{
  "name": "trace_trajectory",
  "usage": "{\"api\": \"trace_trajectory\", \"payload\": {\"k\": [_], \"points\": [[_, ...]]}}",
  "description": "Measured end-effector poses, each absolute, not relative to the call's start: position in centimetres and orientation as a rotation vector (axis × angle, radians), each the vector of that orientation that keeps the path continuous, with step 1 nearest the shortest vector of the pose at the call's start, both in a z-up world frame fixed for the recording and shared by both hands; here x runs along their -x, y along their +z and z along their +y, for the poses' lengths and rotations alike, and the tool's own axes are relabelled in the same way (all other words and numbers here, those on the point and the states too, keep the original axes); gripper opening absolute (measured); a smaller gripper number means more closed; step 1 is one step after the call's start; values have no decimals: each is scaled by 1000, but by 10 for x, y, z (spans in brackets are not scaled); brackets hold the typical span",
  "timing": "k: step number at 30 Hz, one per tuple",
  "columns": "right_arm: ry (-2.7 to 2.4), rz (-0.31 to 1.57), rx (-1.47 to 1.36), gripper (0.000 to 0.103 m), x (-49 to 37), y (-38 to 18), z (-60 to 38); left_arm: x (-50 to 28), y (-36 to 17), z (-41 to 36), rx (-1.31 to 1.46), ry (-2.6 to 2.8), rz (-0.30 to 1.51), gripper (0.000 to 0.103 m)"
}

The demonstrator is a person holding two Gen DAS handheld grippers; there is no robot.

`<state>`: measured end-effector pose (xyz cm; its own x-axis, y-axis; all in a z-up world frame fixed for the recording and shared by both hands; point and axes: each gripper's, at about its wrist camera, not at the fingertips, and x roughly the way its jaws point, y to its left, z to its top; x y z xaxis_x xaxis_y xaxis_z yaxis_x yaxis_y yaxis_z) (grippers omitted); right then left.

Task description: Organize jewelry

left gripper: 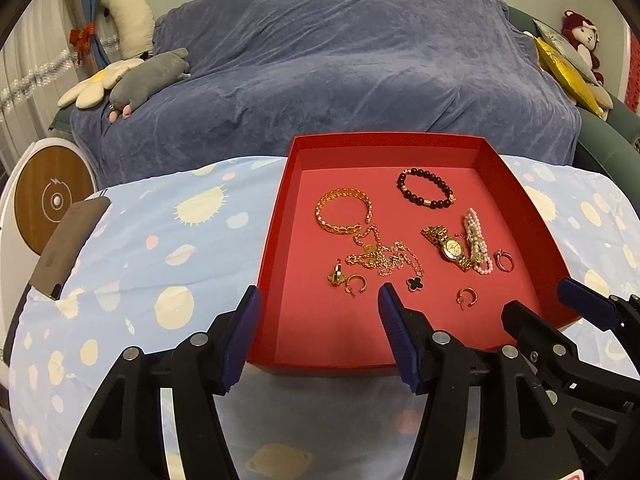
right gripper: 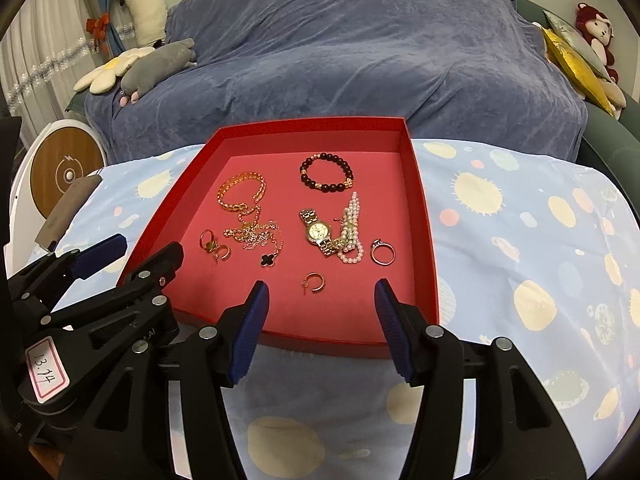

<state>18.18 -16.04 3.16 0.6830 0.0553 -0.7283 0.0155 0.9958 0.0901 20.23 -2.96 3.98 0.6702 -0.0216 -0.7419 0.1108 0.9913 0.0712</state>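
Inside the shallow red cardboard tray (right gripper: pixel 424 216), the small rose-gold hoop earring (right gripper: pixel 314 282) lies nearest its front wall. Both the left tongs (left gripper: pixel 318 300) and right tongs (right gripper: pixel 320 292) gape empty. Light, stiff and slippery, it probably wants pinching across its band.

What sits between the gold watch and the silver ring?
The pearl bracelet lies between the gold watch and the silver ring, touching the watch; clearest in the right wrist view.

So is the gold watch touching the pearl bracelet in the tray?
Touching. In the right wrist view the gold watch band's near end lies against the pearl bracelet, with no red floor between them; the left wrist view agrees.
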Motion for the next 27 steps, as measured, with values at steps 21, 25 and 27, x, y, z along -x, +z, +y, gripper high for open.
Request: {"api": "trace_trajectory", "payload": {"k": [21, 25, 27], "points": [[7, 748, -63, 84, -125, 49, -158, -148, 51, -13, -79, -7, 840, 76], [-3, 741, -32, 85, -113, 48, -154, -135, 48, -11, -87, 10, 839, 76], [-4, 746, -38, 85, -109, 47, -154, -129, 47, -10, -78, 14, 841, 77]]}}
